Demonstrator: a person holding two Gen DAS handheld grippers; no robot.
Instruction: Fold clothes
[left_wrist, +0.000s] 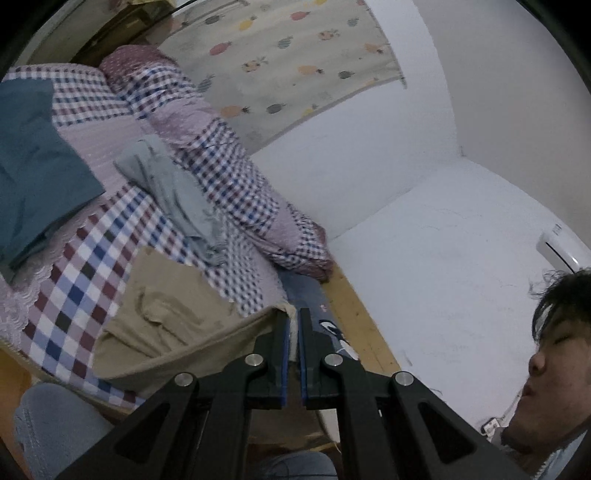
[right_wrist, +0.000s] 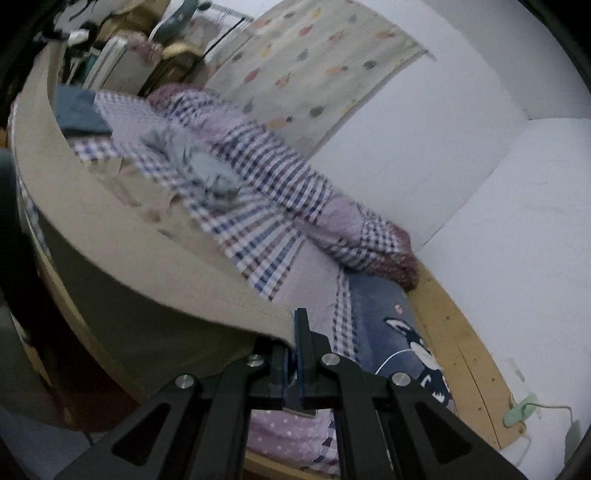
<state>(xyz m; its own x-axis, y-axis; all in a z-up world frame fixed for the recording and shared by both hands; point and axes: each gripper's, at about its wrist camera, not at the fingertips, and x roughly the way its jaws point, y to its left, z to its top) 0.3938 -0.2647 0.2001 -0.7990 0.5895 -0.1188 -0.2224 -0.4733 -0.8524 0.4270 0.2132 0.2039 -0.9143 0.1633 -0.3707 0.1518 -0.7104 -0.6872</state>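
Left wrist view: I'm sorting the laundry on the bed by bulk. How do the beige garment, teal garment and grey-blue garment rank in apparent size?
1. beige garment, though it is nearest the camera and clamped in the left tool, so this is unsure.
2. teal garment, cut off by the frame edge.
3. grey-blue garment, crumpled, clearly smallest.

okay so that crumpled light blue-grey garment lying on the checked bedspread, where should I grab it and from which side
Take the blue-grey garment at its frayed-looking lower end, the end next to the beige garment. It lies as a long, bunched strip, and that end seems the more exposed. Come from the bed's open side; the rolled checked quilt blocks the wall side. Both the left gripper and the right gripper are pinching the beige cloth now.
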